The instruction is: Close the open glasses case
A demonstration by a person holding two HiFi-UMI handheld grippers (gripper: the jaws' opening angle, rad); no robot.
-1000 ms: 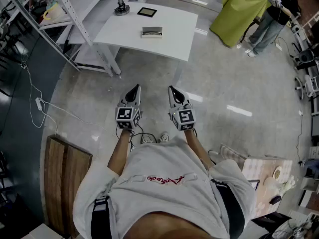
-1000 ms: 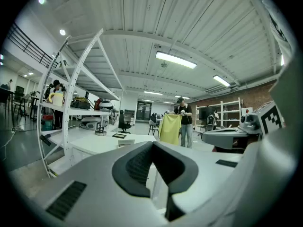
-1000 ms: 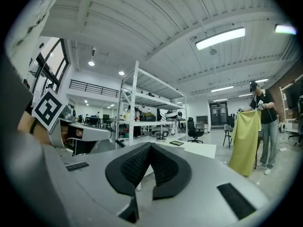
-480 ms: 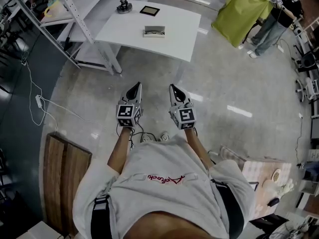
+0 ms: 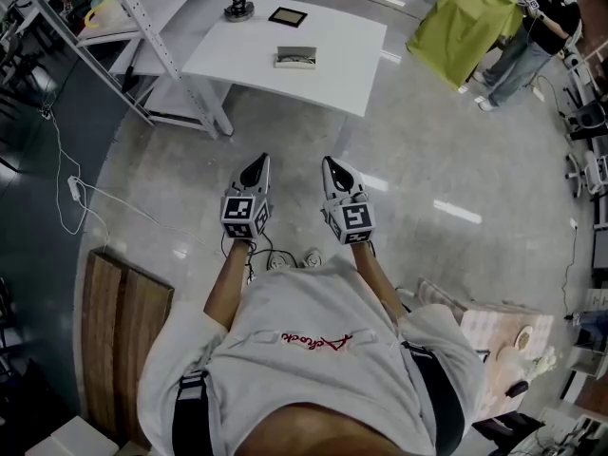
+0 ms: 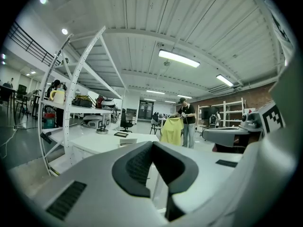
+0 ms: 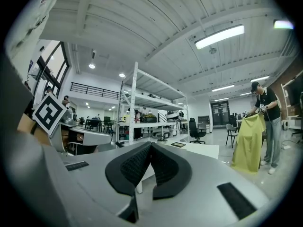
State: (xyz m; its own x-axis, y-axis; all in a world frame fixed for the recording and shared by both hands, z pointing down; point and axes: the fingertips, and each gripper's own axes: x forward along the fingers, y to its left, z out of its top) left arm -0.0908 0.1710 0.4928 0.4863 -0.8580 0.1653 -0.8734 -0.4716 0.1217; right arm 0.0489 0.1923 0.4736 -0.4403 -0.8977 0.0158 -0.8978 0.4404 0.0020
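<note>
The open glasses case (image 5: 294,58) lies on a white table (image 5: 332,74) far ahead of me, a pale shallow box. The left gripper view shows the case (image 6: 128,141) small, just left of the jaws. Both grippers are held side by side over the floor in front of my body, well short of the table. My left gripper (image 5: 261,162) is shut with nothing in it, its black pads (image 6: 137,167) meeting at the tip. My right gripper (image 5: 330,164) is also shut and empty, its pads (image 7: 135,167) touching. In the right gripper view the case is hidden.
A black flat square (image 5: 287,16) and a round-based stand (image 5: 237,9) sit further back on the table. A metal shelf rack (image 5: 142,36) stands at the left. A person holds a yellow-green cloth (image 5: 461,22) at the right. A wooden board (image 5: 123,350) and a cable (image 5: 85,207) lie on the floor.
The table and case have slid slightly up and right in the head view. Both grippers keep the same pose, shut and empty.
</note>
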